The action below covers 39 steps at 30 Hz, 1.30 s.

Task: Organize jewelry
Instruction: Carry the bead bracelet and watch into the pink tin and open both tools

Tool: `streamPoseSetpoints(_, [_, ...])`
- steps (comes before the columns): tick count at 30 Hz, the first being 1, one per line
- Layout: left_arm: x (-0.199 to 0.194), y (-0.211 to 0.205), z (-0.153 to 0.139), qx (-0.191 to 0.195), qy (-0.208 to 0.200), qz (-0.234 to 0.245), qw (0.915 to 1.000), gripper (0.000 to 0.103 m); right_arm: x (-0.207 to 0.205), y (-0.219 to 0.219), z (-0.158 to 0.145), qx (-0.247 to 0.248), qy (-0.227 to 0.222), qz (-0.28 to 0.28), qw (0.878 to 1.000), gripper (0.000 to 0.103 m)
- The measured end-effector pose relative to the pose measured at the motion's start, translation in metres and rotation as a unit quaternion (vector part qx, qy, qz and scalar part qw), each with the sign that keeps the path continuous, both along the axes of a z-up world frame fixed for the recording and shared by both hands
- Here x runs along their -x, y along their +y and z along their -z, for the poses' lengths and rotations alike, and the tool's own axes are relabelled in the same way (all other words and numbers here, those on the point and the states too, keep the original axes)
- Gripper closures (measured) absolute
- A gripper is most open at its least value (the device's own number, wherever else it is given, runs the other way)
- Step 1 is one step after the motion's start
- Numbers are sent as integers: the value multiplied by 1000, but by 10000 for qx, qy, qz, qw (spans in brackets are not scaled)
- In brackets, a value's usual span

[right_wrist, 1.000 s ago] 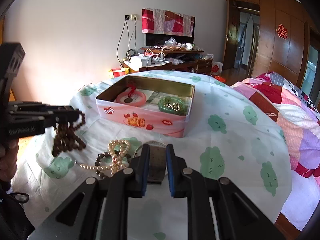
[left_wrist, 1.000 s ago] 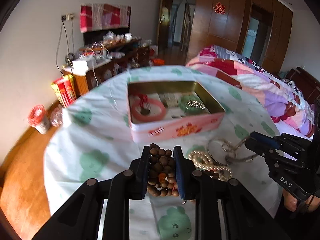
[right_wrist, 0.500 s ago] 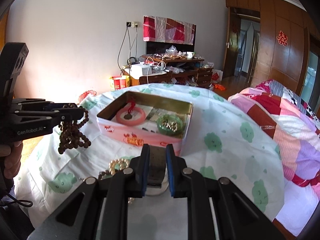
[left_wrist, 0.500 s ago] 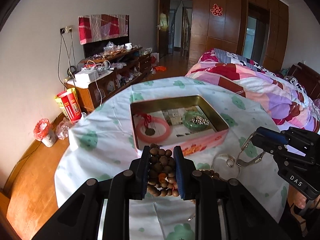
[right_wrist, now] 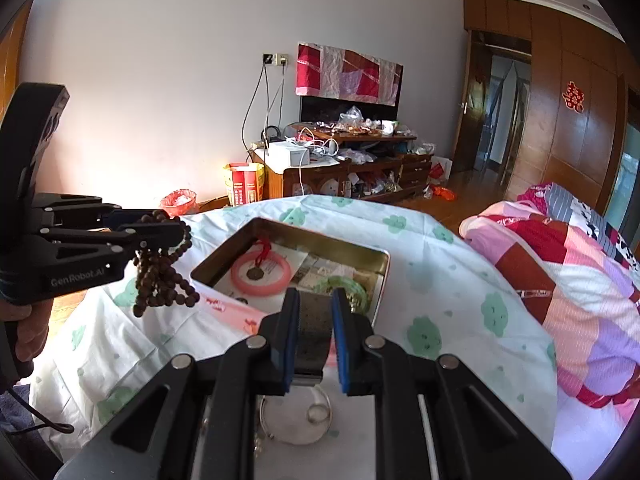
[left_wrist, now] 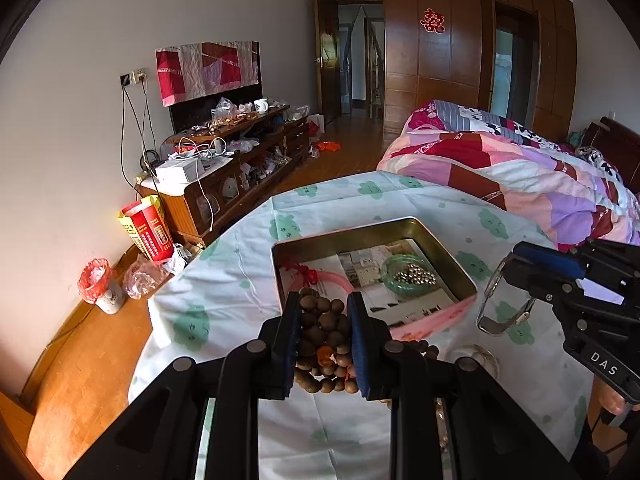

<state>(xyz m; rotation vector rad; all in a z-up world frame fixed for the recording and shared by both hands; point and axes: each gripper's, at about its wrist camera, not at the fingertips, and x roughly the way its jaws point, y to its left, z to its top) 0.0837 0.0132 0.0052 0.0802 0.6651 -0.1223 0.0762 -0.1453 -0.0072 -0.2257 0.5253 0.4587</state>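
Observation:
My left gripper (left_wrist: 323, 312) is shut on a bundle of brown wooden beads (left_wrist: 325, 344), held above the near edge of the open pink tin (left_wrist: 444, 248). In the right wrist view the beads (right_wrist: 160, 276) hang from it at the tin's left corner (right_wrist: 224, 256). My right gripper (right_wrist: 315, 312) is shut on a silver metal bangle (right_wrist: 314, 336), seen hanging from it in the left wrist view (left_wrist: 500, 312). The tin holds a pink bangle (right_wrist: 260, 276) with a red cord and a green bangle (left_wrist: 408, 276) with small metal beads.
The round table has a white cloth with green prints (left_wrist: 240, 280). A silver ring hoop (right_wrist: 296, 420) and more beads (left_wrist: 424, 348) lie on it near me. A bed with a patchwork quilt (left_wrist: 520, 176) is at the right, a cluttered wooden cabinet (left_wrist: 224, 176) behind.
Both grippers have risen and moved forward toward the tin, the left carrying the wooden beads, the right carrying the silver bangle. The pearl strand has dropped out of view.

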Motion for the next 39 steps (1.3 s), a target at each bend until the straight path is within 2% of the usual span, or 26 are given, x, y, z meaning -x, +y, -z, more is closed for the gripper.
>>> streamPoseSetpoints(7, [-22, 3, 1, -135, 1, -134, 9998, 80, -15, 10, -6, 92, -88, -21, 9999, 85])
streamPoseSetpoints(17, [-49, 4, 10, -89, 146, -289, 9994, 80, -43, 16, -3, 84, -70, 60, 9999, 85])
streamPoseSetpoints(39, [-83, -12, 34, -306, 483, -242, 9981, 80, -87, 17, 26, 7, 158, 402, 9991, 85])
